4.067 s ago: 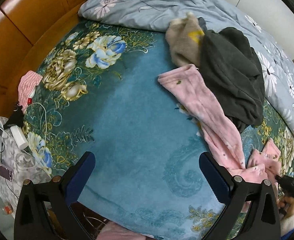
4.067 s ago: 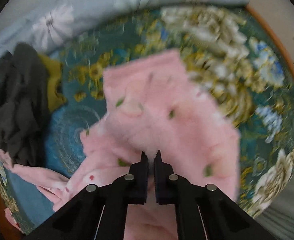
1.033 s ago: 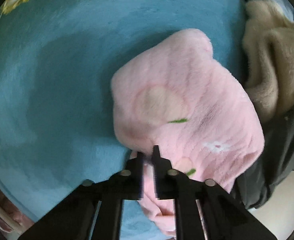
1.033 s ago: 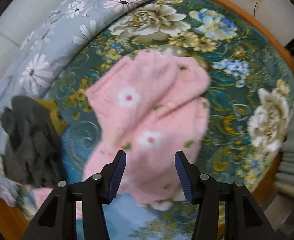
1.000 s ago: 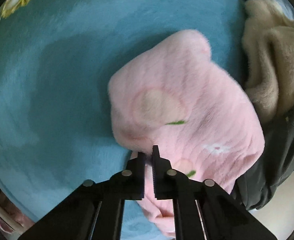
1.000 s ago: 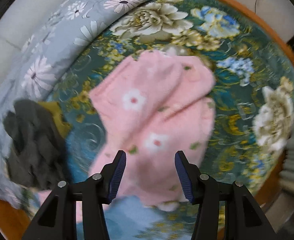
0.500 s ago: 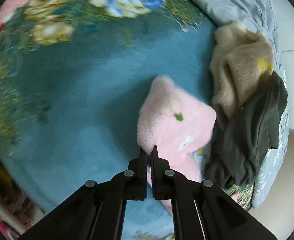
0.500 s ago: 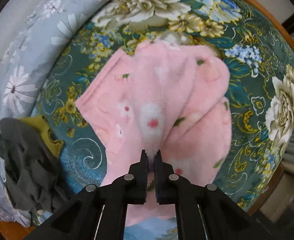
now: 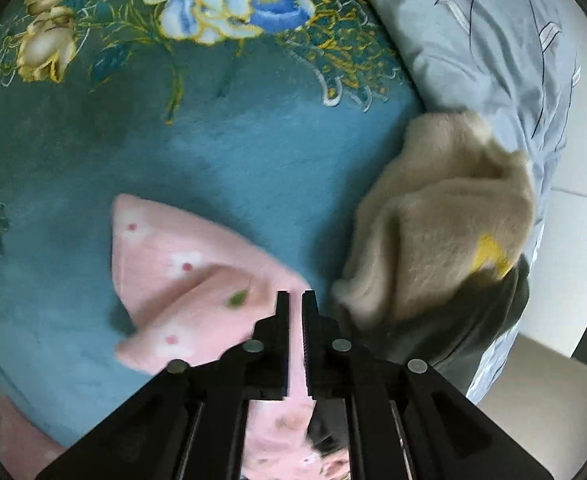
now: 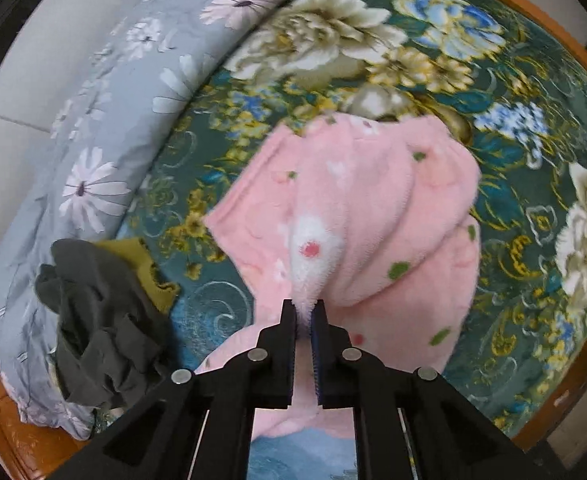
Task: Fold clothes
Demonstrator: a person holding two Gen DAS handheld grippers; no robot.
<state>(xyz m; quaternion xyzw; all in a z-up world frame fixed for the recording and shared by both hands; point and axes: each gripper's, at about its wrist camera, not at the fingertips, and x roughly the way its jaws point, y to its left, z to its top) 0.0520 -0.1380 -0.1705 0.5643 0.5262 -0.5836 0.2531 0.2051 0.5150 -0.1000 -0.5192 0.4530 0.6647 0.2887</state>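
Note:
A pink fleece garment (image 10: pixel 357 220) with white flowers and green dots lies bunched on the teal floral blanket (image 10: pixel 513 280). My right gripper (image 10: pixel 303 312) is shut on a raised fold of it. In the left wrist view another end of the pink garment (image 9: pixel 185 280) lies on the blue part of the blanket (image 9: pixel 213 140). My left gripper (image 9: pixel 295 300) is shut on that end's edge and holds it just above the blanket.
A beige fleece piece (image 9: pixel 441 216) and a dark grey garment (image 9: pixel 489 320) lie right of the left gripper. The dark garment (image 10: pixel 101 320) also shows left of the right gripper. A grey flowered quilt (image 10: pixel 93 140) runs along the far side. A wooden bed edge (image 10: pixel 565 392) is at right.
The right gripper closed on a fold of the pink garment and now lifts it. The left gripper, still shut on the other end, has carried it across the blanket; the cloth looks flatter.

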